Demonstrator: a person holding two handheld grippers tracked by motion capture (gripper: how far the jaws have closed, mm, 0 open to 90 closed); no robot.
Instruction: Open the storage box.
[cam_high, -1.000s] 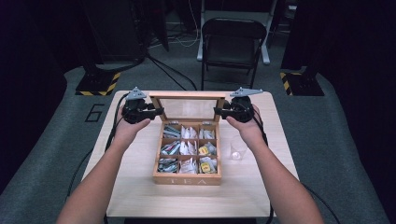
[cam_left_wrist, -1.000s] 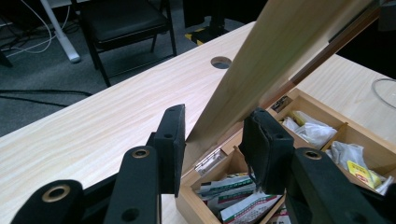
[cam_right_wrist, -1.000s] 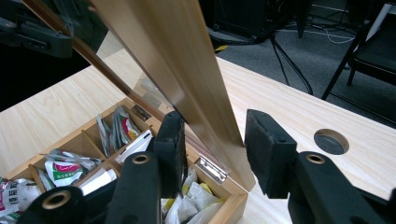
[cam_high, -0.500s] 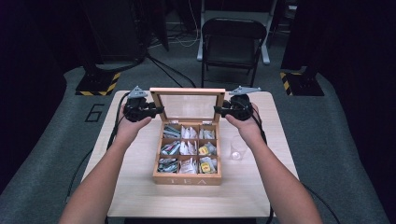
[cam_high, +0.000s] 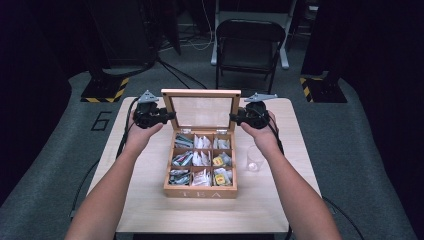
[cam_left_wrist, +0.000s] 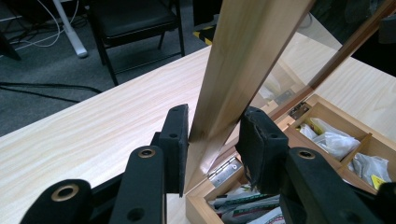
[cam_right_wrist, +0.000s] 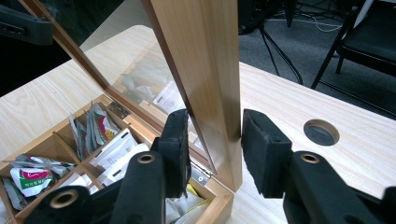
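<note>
A wooden tea box (cam_high: 200, 192) marked TEA sits mid-table, its compartments full of tea bags (cam_high: 202, 159). Its glass-paned lid (cam_high: 202, 93) stands nearly upright at the back. My left gripper (cam_high: 167, 116) is shut on the lid's left side rail (cam_left_wrist: 233, 70), a pad against each face (cam_left_wrist: 212, 126). My right gripper (cam_high: 235, 117) holds the lid's right side rail (cam_right_wrist: 210, 70). Its jaws have just been closing, and the pads now press on both faces (cam_right_wrist: 212, 128).
A clear glass cup (cam_high: 254, 159) stands on the light wood table (cam_high: 150, 200), just right of the box and near my right forearm. A cable hole (cam_right_wrist: 321, 132) is cut in the tabletop behind the lid. A black folding chair (cam_high: 247, 37) stands beyond the far edge.
The lid has swung further up and back, from tilted to nearly upright, with both grippers staying at its sides.
</note>
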